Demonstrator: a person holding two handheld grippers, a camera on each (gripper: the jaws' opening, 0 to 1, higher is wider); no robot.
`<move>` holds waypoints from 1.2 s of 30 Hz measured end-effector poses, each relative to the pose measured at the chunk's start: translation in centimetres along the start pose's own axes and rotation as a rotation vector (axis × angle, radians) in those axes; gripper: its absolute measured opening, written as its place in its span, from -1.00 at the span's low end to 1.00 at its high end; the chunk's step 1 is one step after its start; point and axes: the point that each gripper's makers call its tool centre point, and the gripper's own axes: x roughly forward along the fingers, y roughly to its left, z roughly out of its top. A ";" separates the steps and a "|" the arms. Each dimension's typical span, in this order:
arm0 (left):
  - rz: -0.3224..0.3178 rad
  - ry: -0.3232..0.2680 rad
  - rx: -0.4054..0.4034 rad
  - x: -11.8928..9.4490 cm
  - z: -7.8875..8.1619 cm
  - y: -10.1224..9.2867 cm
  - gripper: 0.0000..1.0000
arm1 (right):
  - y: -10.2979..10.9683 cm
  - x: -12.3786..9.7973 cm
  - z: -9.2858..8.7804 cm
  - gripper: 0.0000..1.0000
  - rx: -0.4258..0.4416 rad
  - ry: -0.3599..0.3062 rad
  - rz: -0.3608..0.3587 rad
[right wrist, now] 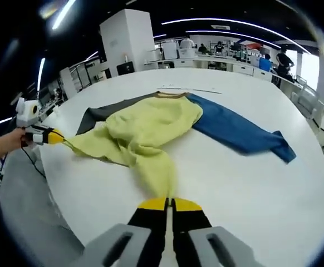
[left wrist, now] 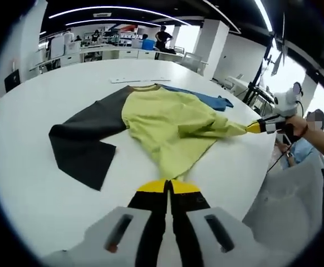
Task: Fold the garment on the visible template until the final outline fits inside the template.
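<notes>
Gripping a soft yellow, dark grey and blue garment (left wrist: pixel 167 119) spread on a round white table (left wrist: pixel 34 167).

Left gripper view: the left gripper (left wrist: pixel 167 186), yellow-tipped jaws together, pinches the yellow hem; the other gripper clamps a corner at the right.
Right gripper view: the right gripper (right wrist: pixel 168 203), jaws closed on wrinkled yellow cloth; the blue sleeve (right wrist: pixel 240 130) lies flat. No readable writing.

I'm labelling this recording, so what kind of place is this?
Probably an open-plan office or lab: a large white table holds the garment, long ceiling light strips run overhead, and desks with people stand in the background.
</notes>
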 end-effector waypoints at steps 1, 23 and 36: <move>0.003 0.001 0.000 -0.2 -0.1 0.1 -1.00 | -0.1 -0.3 -0.3 -1.00 0.008 -0.001 -0.006; 0.035 0.083 0.090 -2.4 -3.4 0.7 -1.00 | 0.3 -2.9 -3.5 -1.00 0.155 0.003 -0.030; 0.033 0.118 0.096 -2.8 -5.2 -0.5 -1.00 | 0.1 -4.2 -4.4 -1.00 0.206 -0.020 -0.076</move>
